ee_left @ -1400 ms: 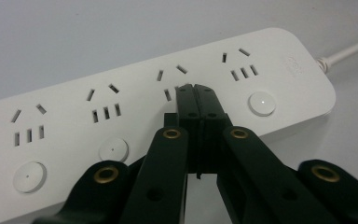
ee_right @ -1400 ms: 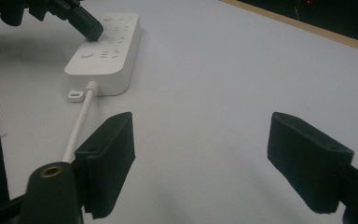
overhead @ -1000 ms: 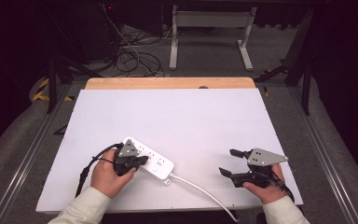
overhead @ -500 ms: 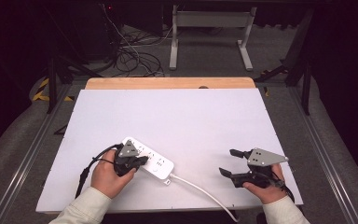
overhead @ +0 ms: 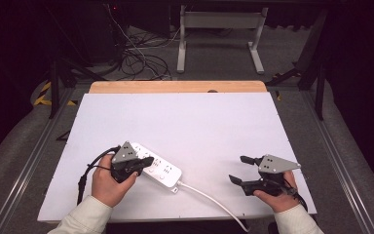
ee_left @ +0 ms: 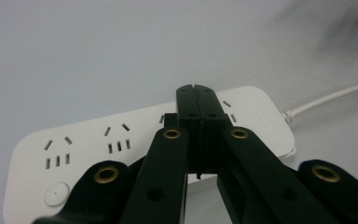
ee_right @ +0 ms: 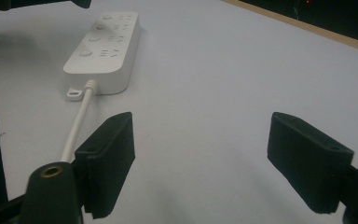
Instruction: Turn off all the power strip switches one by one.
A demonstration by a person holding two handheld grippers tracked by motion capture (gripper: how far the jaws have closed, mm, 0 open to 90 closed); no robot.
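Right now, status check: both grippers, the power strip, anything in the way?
Left gripper shut, empty, tips over the power strip. Right gripper open, empty, off to the side. Strip flat on the white table, its cord trailing to the near edge. Nothing in the way.

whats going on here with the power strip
A person holds a gripper in each hand over a white table top. The left gripper, its fingers pressed together, is over the white plastic power strip, tips at the sockets; whether it touches is unclear. The right gripper sits apart to the right, fingers spread wide, holding nothing. The strip's white cord trails toward the near edge.
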